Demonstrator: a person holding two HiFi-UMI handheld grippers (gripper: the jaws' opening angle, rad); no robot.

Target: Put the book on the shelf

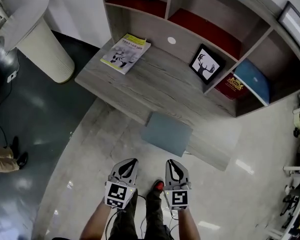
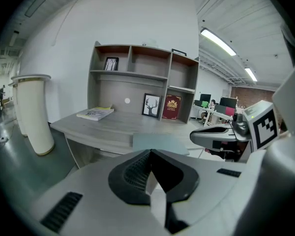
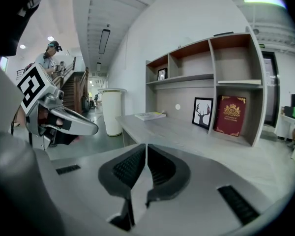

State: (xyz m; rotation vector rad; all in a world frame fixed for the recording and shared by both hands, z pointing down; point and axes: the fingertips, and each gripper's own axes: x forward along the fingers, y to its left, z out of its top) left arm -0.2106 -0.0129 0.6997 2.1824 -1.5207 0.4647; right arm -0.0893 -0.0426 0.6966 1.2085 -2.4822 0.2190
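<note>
Reading this as the approach step: left gripper [image 1: 126, 168] and right gripper [image 1: 174, 166] had jaws shut and empty, while the book [image 1: 125, 53] lay on the surface [image 1: 160, 84] below the shelf's [image 1: 167, 4] left end, well apart, so the next move probably needed a reach with jaws opened.

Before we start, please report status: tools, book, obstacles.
Left tool, right tool: both shut, empty. Book flat on desk, untouched. Grey-blue seat before the desk.

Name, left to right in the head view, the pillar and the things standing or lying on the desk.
white pillar → flat book → deer picture → red book
</note>
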